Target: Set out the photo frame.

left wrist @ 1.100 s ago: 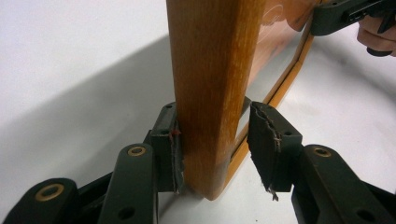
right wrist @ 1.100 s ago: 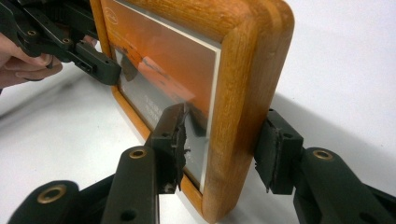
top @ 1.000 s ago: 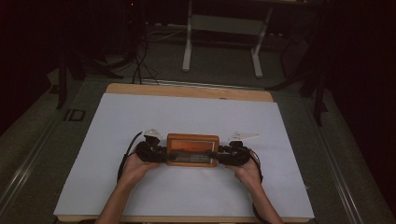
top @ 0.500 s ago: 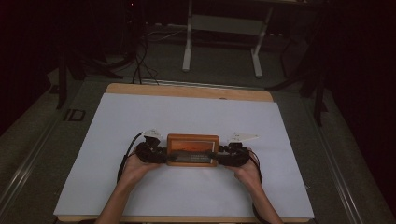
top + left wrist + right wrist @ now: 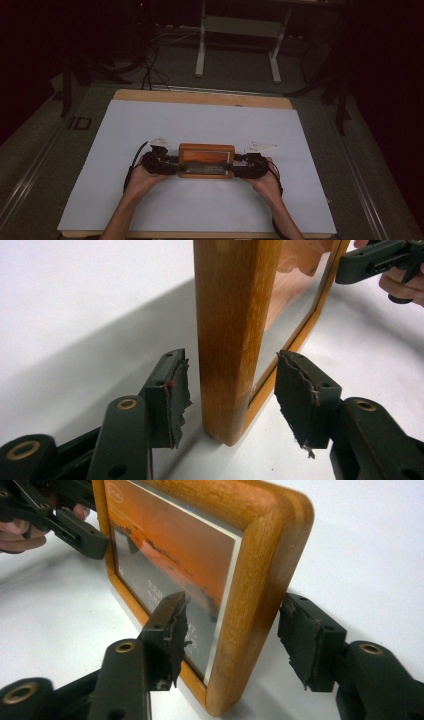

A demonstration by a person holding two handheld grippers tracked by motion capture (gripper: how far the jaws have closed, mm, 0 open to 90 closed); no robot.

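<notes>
The picture frame (image 5: 206, 161), hard wood with breakable glass, is best held by its side edges, where the left gripper (image 5: 227, 390) and right gripper (image 5: 232, 630) are placed with jaws open, near the table's (image 5: 200, 120) front edge.

The high view is dim, its surroundings nearly black. Both gripper views are bright; the picture frame (image 5: 231, 335) casts a soft shadow left of the jaws, glass faintly glaring.

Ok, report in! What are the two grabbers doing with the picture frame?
Left gripper open, jaws either side of the wooden picture frame. Right gripper open, same at the other end. Frame upright on the white table. Nothing in the way.
</notes>
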